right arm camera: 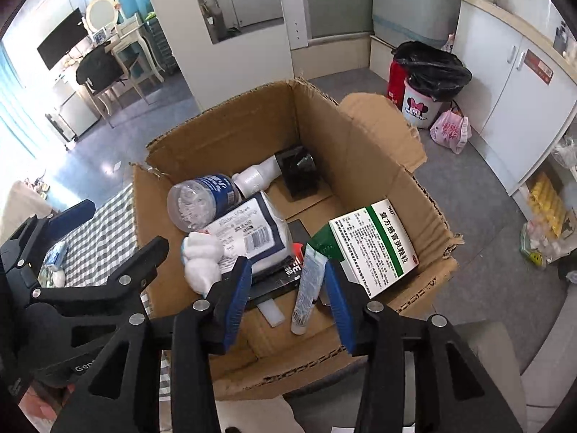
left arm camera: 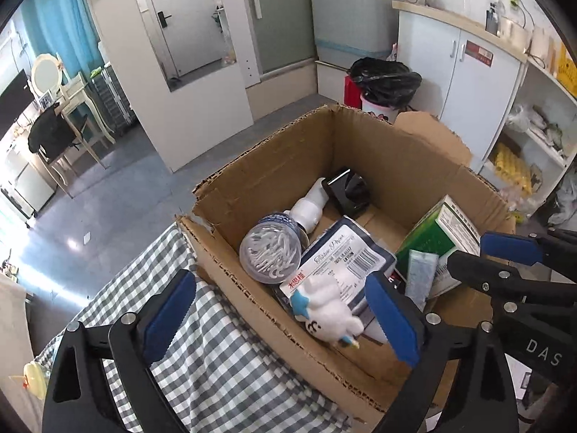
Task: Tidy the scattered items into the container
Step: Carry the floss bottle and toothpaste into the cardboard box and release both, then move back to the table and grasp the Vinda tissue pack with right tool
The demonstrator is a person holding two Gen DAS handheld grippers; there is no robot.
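An open cardboard box (left arm camera: pixel 274 158) (right arm camera: pixel 230 133) holds several items: a clear jar of floss picks (left arm camera: pixel 270 250) (right arm camera: pixel 196 200), a white bottle (left arm camera: pixel 310 205) (right arm camera: pixel 258 176), a black holder (left arm camera: pixel 348 189) (right arm camera: pixel 299 173), a tissue pack (left arm camera: pixel 342 252) (right arm camera: pixel 252 231), a white plush toy (left arm camera: pixel 330 308) (right arm camera: pixel 200 256), a green medicine box (left arm camera: pixel 441 231) (right arm camera: pixel 375 241) and a pale tube (left arm camera: pixel 420 274) (right arm camera: pixel 308 288). My left gripper (left arm camera: pixel 285 314) is open over the box's near left rim, above the plush. My right gripper (right arm camera: pixel 286 296) is open over the box; the tube lies loose between its fingers.
The box stands on a grey checked cloth (left arm camera: pixel 216 361) (right arm camera: pixel 97 238). A bin with a black bag (left arm camera: pixel 384 84) (right arm camera: pixel 429 83), a pink bag (right arm camera: pixel 450 130) and white cabinets (left arm camera: pixel 465 68) stand behind. A desk and chair (left arm camera: pixel 61 126) are far left.
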